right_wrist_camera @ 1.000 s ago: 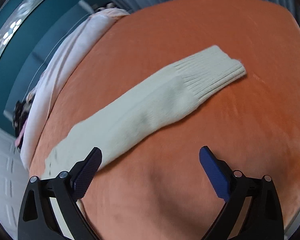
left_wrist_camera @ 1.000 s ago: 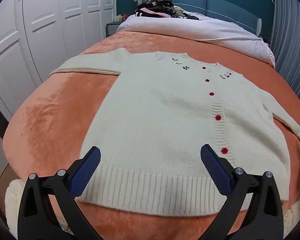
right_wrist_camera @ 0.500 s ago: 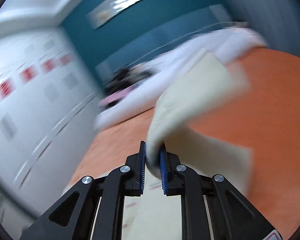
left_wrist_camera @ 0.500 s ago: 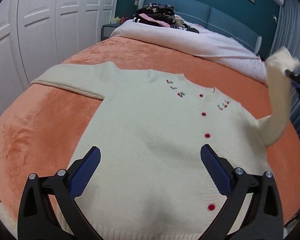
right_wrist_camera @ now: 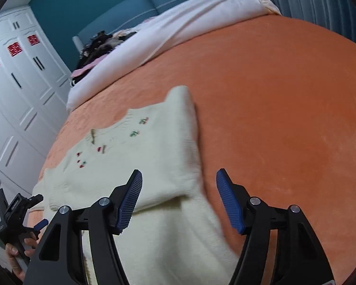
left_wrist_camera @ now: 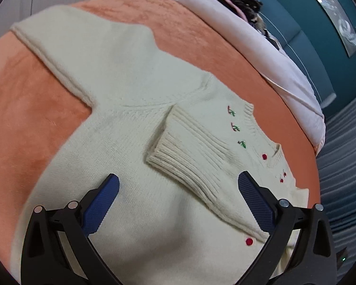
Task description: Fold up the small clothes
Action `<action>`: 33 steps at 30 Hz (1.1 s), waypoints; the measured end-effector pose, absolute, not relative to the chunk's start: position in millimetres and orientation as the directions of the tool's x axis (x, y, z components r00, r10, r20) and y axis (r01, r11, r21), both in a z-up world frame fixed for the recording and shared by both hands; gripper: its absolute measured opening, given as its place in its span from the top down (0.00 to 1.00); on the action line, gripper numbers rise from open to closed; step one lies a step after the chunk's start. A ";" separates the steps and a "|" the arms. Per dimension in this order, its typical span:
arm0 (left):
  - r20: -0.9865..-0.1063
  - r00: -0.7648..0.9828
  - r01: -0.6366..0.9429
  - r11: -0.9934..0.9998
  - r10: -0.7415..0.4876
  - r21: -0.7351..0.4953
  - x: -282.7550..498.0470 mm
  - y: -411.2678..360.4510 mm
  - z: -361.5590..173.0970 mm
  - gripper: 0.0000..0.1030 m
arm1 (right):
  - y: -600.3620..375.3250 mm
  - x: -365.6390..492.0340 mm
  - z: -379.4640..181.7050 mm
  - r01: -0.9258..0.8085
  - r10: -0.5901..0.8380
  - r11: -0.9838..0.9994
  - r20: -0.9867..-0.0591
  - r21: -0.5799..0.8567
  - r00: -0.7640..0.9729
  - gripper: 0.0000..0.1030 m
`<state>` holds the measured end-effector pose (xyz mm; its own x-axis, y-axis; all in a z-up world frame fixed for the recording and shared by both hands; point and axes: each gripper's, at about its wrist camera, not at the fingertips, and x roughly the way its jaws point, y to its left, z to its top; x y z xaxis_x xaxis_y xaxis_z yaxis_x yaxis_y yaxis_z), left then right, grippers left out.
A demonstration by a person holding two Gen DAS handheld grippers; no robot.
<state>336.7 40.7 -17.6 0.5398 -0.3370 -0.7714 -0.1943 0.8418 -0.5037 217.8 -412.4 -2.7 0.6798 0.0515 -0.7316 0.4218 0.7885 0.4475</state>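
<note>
The cardigan [left_wrist_camera: 135, 123] lies flat on the orange bedspread [right_wrist_camera: 284, 109]. One sleeve is folded across the chest, cuff [left_wrist_camera: 189, 152] at frame centre. The other sleeve [left_wrist_camera: 83, 54] extends to the upper left. Step in hand: sleeve folding. Left gripper [left_wrist_camera: 178, 206] and right gripper [right_wrist_camera: 179, 199] are both spread, empty. Next move, probably: pinch the outstretched sleeve and fold inward.

Ribbed knit cardigan [left_wrist_camera: 135, 128]; plush bedspread [right_wrist_camera: 273, 109]

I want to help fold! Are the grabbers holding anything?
No. Both the left gripper and right gripper are open above the sweater.
</note>
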 end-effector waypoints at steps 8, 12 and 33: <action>-0.727 0.612 -0.132 0.865 -0.312 -0.483 342.6 14.0 1.2 0.12 | -416.8 243.3 19.1 0.365 0.033 0.818 -0.669 0.445 0.743 0.86; -0.777 0.566 -0.108 0.909 -0.276 -0.402 355.0 -9.0 -21.5 0.13 | -454.0 251.3 -40.6 0.484 0.031 0.791 -0.814 0.374 0.580 0.92; -0.742 0.658 -0.629 0.635 0.128 -0.448 392.3 314.5 -4.5 0.07 | -295.3 142.1 42.6 0.233 0.072 0.927 -0.746 0.295 0.662 0.56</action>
<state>392.3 314.5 -4.5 0.6578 0.1277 -0.7423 -0.6292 0.6349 -0.4484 142.1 -295.3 42.6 0.6620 0.0716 -0.7461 0.2328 0.9266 0.2954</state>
